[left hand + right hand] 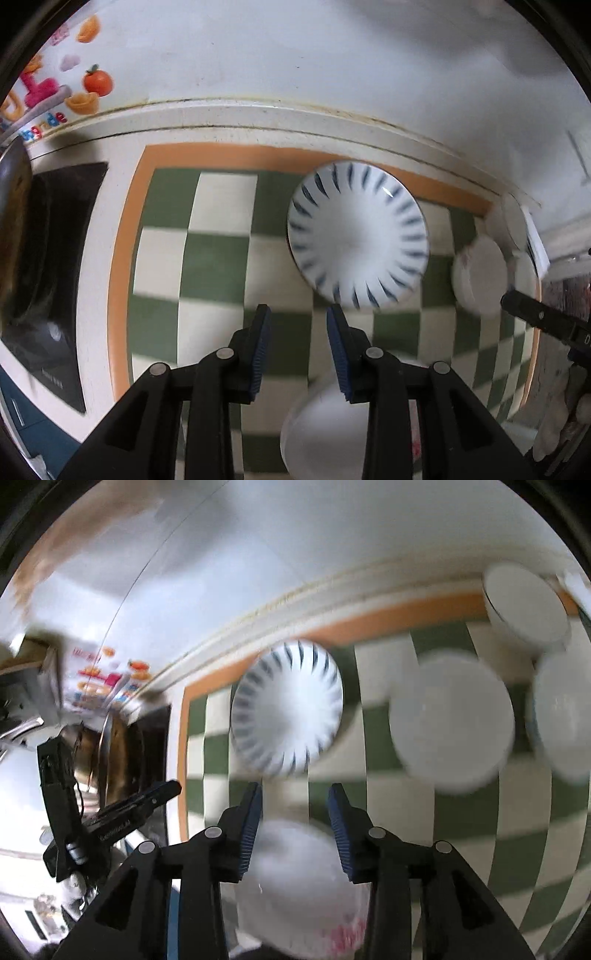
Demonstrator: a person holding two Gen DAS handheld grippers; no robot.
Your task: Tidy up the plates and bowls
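Note:
A white plate with blue radial stripes (357, 236) lies on the green-and-cream checked mat (221, 258); it also shows in the right wrist view (287, 709). My left gripper (298, 314) is open and empty just short of the plate's near edge. A plain white bowl (325, 432) sits below it, partly hidden by its right finger. My right gripper (294, 792) is open and empty above a white bowl with pink marks (303, 886). Three white bowls (452, 716) (526, 607) (563, 712) stand at the right. The view is blurred.
A black cooktop (55, 280) lies left of the mat. A white wall with a fruit sticker (92, 83) rises behind the counter. The other gripper shows at the edge of each view, at the left view's right side (546, 321) and the right view's left side (122, 808).

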